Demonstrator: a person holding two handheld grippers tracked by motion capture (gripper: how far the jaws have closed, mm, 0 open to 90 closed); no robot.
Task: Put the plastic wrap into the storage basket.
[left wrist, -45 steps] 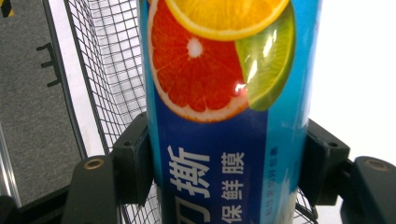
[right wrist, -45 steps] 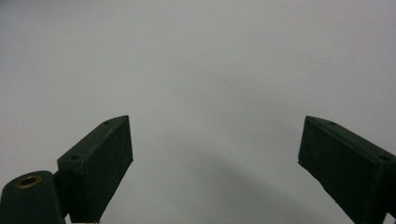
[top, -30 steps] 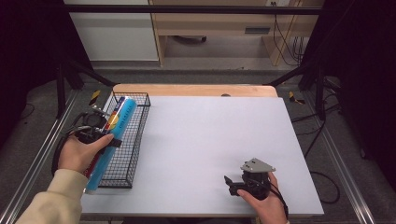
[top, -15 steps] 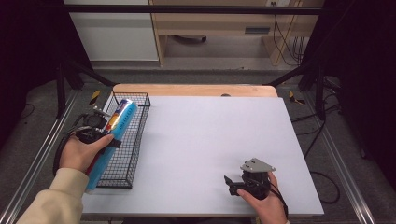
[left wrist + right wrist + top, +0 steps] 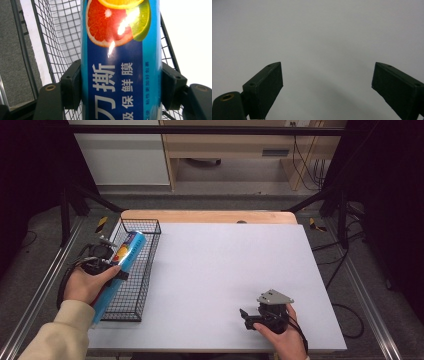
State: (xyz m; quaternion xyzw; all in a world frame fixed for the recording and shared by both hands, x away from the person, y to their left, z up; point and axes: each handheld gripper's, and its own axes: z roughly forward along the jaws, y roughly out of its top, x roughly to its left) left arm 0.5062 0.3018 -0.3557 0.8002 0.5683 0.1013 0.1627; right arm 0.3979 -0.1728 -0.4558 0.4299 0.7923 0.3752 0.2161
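Observation:
A long blue box (image 5: pixel 121 264) printed with citrus fruit and Chinese characters lies lengthwise over the black wire basket (image 5: pixel 148 251) at the table's left edge. My left gripper (image 5: pixel 109 268) is shut on it; in the left gripper view both black pads press the blue box (image 5: pixel 120 72) from either side, above the basket (image 5: pixel 57 37) mesh. My right gripper (image 5: pixel 246 317) rests near the table's front edge at the right, held by a hand. Its jaws stand wide apart in the right gripper view, my right gripper (image 5: pixel 327 85) holding nothing over the white tabletop.
The white table (image 5: pixel 225 265) has a wooden strip (image 5: pixel 210 216) along its far edge. Black frame struts (image 5: pixel 80 195) and cables (image 5: pixel 305 160) stand beyond it, and metal rails (image 5: pixel 30 310) run along both sides.
The blue box, held by my left gripper, has shifted slightly left and toward me over the basket. The right gripper has stayed put.

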